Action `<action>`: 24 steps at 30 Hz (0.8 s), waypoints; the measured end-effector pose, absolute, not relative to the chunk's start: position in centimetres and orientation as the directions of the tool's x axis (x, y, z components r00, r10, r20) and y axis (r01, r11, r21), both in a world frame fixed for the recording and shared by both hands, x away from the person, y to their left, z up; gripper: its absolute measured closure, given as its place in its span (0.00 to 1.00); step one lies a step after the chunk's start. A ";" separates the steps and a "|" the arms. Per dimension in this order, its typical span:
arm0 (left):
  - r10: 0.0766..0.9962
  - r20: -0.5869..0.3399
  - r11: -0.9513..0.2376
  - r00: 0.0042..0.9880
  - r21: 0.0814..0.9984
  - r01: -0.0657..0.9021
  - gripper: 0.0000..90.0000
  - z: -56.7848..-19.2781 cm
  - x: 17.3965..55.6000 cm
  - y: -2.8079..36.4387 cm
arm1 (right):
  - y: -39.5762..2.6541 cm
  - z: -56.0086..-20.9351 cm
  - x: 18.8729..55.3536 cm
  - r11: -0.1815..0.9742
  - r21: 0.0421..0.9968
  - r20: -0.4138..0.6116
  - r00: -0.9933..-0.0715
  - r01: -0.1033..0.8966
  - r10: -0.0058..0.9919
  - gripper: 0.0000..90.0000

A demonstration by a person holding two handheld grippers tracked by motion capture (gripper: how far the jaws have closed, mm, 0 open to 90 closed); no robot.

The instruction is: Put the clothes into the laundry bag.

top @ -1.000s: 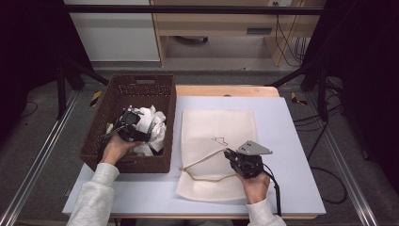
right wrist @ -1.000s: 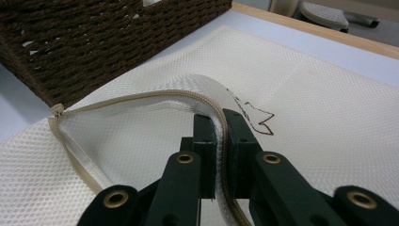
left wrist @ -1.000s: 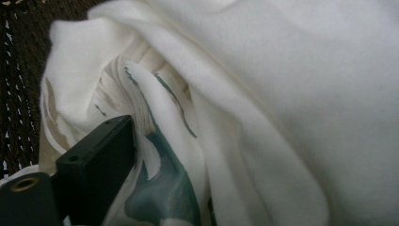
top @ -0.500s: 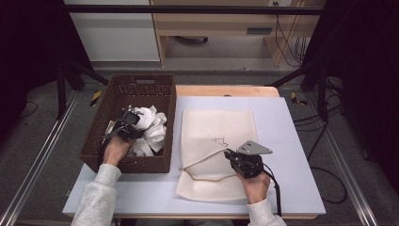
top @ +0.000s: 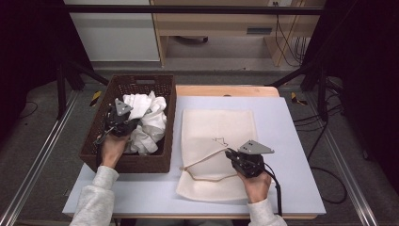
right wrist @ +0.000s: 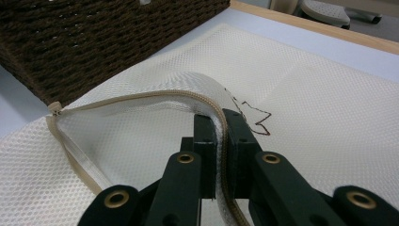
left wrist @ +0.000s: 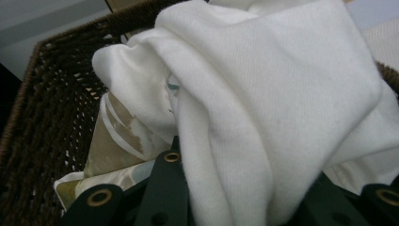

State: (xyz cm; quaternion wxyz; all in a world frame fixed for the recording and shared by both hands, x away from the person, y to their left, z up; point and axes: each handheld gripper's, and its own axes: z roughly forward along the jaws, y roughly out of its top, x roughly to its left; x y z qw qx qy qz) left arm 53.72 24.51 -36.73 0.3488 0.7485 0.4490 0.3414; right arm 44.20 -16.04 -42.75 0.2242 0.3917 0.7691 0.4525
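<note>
cloths in basket, bag rightward

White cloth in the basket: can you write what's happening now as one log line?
left gripper: just closed on white cloth | basket: holds cloths | right gripper: shut on mesh bag zipper edge, mouth open

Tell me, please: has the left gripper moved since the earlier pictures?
Yes. The left gripper, shut on the white cloth, has shifted toward the far end of the brown basket, its jaws having just closed.
</note>
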 end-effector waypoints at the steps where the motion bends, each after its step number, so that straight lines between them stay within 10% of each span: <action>1: 0.912 0.195 -0.346 0.360 0.838 0.423 0.81 -36.4 53.6 24.7 | -16.1 -42.7 44.2 0.281 0.872 0.012 -0.592 0.401 0.806 0.94; 24: 0.903 0.153 -0.233 0.401 0.959 0.158 0.81 -26.9 47.0 26.5 | -16.1 -42.6 44.2 0.270 0.881 0.009 -0.586 0.388 0.811 0.95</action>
